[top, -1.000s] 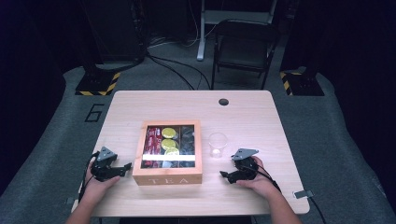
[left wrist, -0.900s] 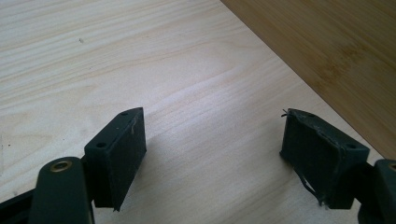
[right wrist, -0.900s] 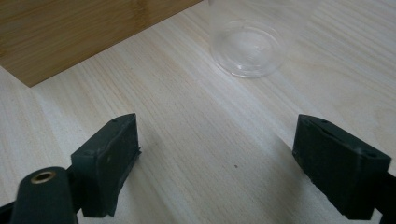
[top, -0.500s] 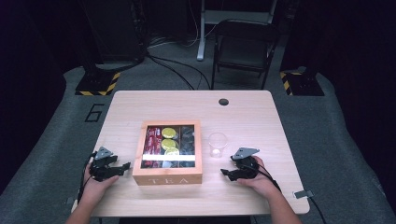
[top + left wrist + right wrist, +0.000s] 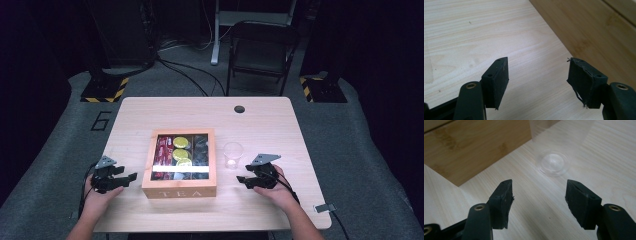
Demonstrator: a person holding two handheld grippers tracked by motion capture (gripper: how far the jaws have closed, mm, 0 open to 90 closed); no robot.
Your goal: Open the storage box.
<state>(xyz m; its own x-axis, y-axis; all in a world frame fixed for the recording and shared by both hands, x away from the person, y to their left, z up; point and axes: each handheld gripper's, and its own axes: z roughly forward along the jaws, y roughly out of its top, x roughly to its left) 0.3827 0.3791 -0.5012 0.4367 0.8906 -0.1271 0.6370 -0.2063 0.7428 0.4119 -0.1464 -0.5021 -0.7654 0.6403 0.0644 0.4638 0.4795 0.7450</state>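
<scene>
My left hand-held gripper (image 5: 131,176) low on worktop (image 5: 260,120), just left of wooden tea box (image 5: 180,186); jaws have just been closing, now part open, nothing between, bare wood under them. My right hand-held gripper (image 5: 241,179) on worktop right of box, jaws also just been closing, part open, empty. Clear plastic cup (image 5: 233,154) upright just beyond right jaws, beside box's right wall. Box at worktop centre, window lid down, sachets visible inside.
</scene>
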